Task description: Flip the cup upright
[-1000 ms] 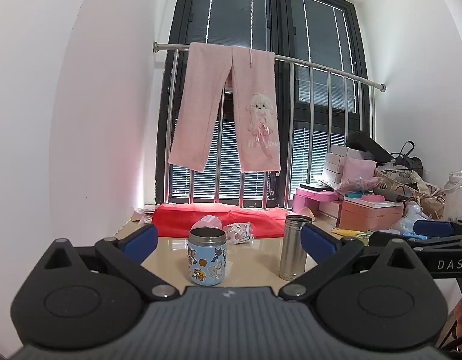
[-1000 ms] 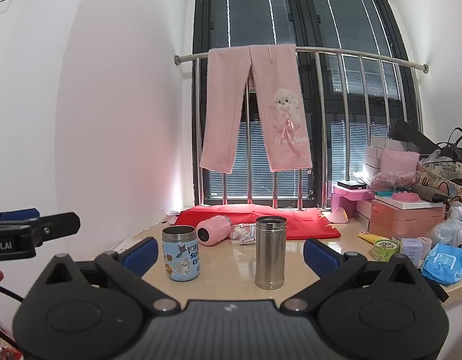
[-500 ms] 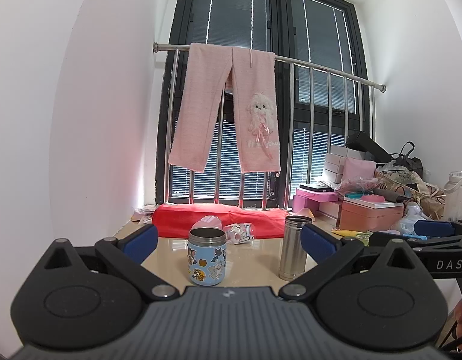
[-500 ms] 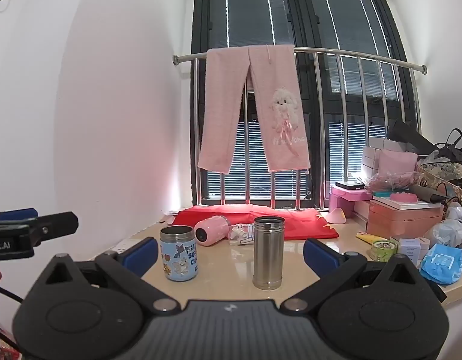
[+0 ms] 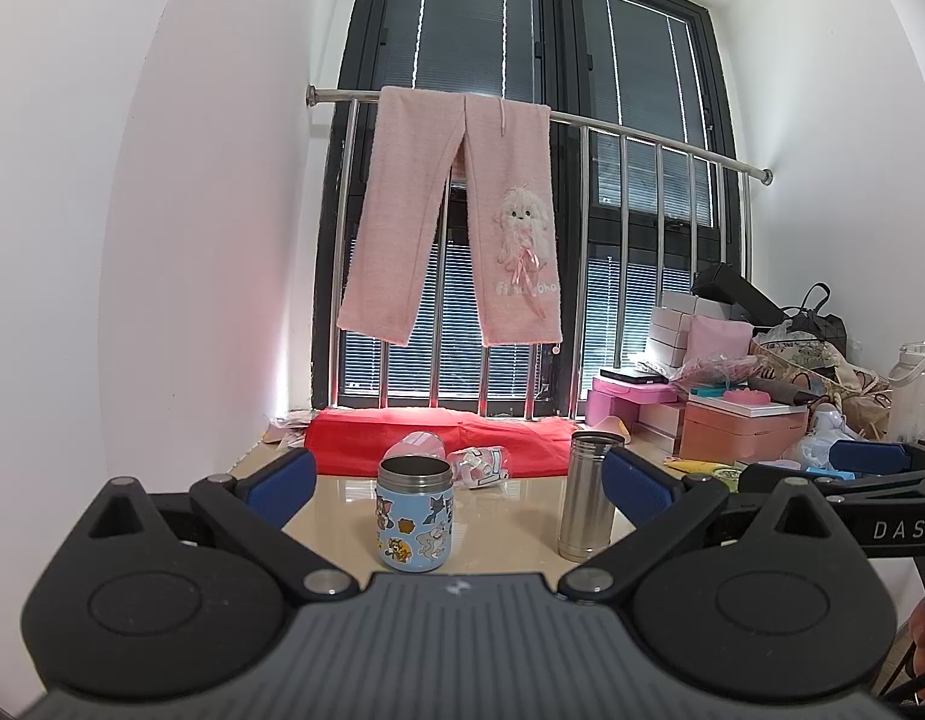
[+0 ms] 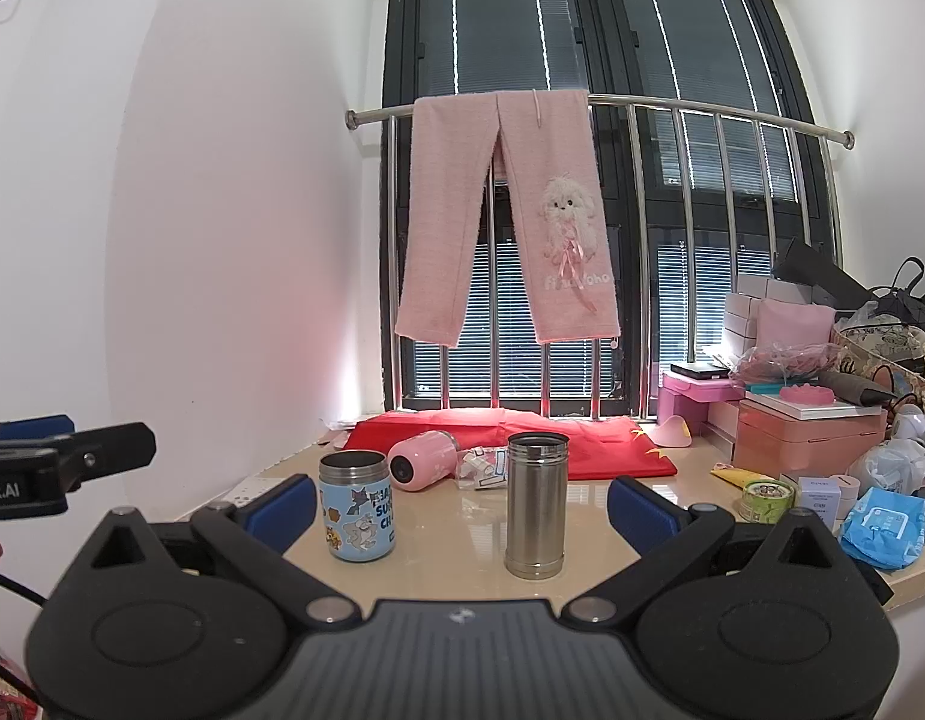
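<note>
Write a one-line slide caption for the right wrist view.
Open right tongs face a steel cup and a cartoon cup standing upright, with a pink cup lying on its side behind them.

Pink cup [image 6: 422,459] lying on its side.
It rests behind two upright cups, against red cloth, base facing the camera.

I see beige tabletop [image 6: 450,516]: blue cartoon cup [image 6: 357,505] and steel cup [image 6: 535,505] upright, pink cup [image 6: 423,459] on side, red cloth [image 6: 522,435] behind, boxes [image 6: 804,435] right.
</note>
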Tool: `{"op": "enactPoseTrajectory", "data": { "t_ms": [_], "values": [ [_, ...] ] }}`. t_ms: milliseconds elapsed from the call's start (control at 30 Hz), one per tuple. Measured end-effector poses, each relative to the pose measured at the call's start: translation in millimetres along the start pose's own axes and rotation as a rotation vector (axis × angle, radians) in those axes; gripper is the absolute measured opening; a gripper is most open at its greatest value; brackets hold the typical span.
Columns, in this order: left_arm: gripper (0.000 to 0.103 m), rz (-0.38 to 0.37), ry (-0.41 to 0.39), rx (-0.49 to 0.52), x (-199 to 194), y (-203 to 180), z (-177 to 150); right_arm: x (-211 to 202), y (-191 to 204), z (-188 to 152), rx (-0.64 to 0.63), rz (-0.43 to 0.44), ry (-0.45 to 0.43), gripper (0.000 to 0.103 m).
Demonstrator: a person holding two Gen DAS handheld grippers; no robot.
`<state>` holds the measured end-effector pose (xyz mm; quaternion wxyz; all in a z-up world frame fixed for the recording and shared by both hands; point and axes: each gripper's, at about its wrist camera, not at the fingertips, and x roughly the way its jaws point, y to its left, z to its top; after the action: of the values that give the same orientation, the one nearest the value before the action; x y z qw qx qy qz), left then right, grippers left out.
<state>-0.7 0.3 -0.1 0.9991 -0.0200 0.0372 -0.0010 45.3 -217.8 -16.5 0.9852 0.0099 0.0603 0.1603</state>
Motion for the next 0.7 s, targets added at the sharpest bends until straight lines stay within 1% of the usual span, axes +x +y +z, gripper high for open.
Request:
{"op": "enactPoseTrajectory", "data": {
  "t_ms": [700],
  "values": [
    [0.103,-0.001,-0.002,0.002,3.1,3.5,-0.3,0.0,0.1,0.2,-0.001,0.001,0.0,0.103]
  ]
}}
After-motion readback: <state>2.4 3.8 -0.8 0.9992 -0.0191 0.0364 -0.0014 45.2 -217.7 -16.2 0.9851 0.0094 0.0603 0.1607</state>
